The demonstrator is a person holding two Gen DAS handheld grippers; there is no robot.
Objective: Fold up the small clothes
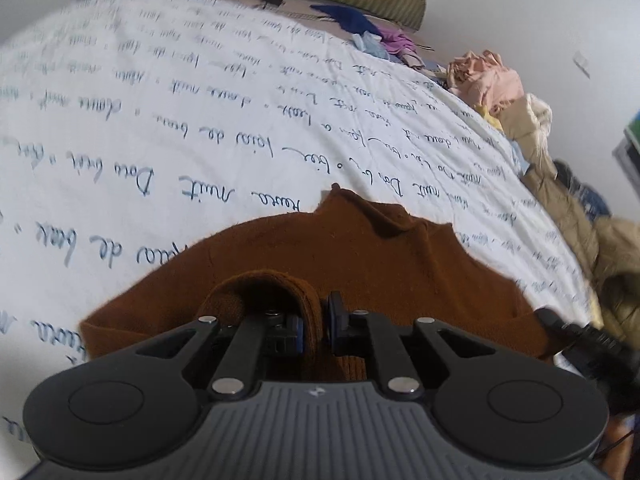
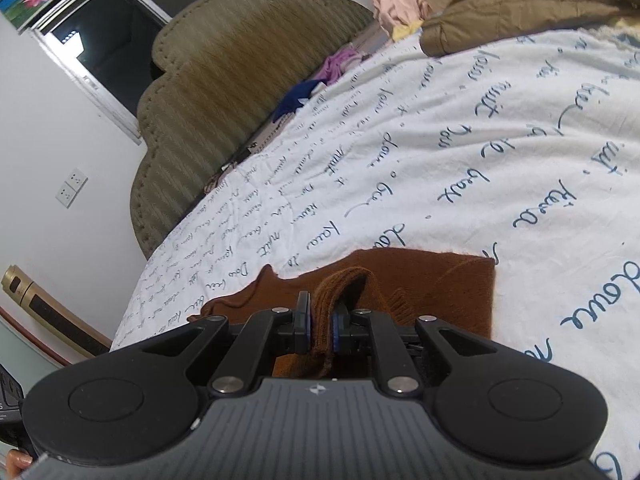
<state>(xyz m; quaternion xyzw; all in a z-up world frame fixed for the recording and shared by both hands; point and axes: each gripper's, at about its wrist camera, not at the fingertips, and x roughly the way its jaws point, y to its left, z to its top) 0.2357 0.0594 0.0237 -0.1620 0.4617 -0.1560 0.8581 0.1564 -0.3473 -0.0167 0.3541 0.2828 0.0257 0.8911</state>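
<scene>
**A:** Talk me through the tongs.

**B:** Left tongs (image 1: 314, 326) are clenched on a rolled edge of the brown knit top (image 1: 360, 248), fabric looped up over the left pad. Right tongs (image 2: 320, 330) are pinching another fold of that same top, cloth squeezed between the blue pads. Both grasping, nothing loose.

**A:** And the garment itself?

**B:** It lies on the bed, on the white bedspread with blue script (image 1: 200, 112), spread out just ahead of both tongs. I'm holding the near edge up off the sheet; the far edge lies flat.

**A:** So how do you make this fold clean?

**B:** I judge I should keep both hands level with each other, carry the held edge over evenly to meet the far edge, and only let go once the cloth is lying flat. If one side leads, the knit will skew and bunch.

**A:** Anything in the way?

**B:** Not close by. A heap of clothes (image 1: 486, 78) sits along the bed's far side, pink and beige with a tan jacket (image 2: 512, 4), well apart from my top. The padded headboard (image 2: 208, 92) is further off, with a window (image 2: 108, 36) beside it.
</scene>
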